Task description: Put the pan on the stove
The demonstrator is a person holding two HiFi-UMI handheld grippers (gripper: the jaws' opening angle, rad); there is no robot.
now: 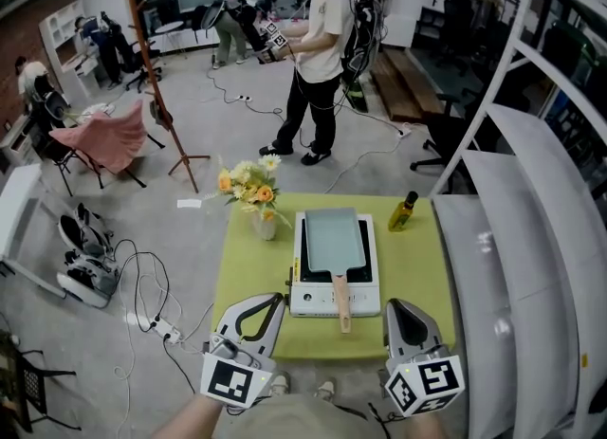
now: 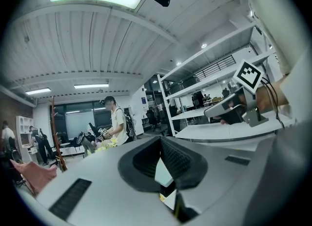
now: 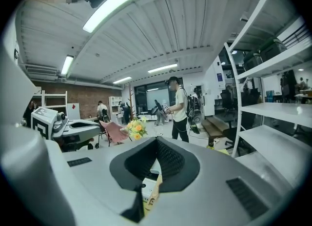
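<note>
Left gripper (image 1: 277,300): jaws pressed together with nothing between them, over the near left edge of the counter (image 1: 417,276).
Flowers (image 1: 248,186): in a vase at the counter's far left, well apart from both grippers.
Stove (image 1: 308,297): mid-counter, ahead of and between the two grippers.
Pan (image 1: 334,238): already sits flat on the stove, so the task looks done.
Handle (image 1: 342,302): wooden; its long axis runs from the pan straight toward the person, and its end overhangs the stove's front edge.
Right gripper (image 1: 392,306): jaws pressed together and empty; it seems slightly nearer the handle's end, which lies ahead and to its left.
Bottle (image 1: 403,211): far right of the stove, out of the way.
</note>
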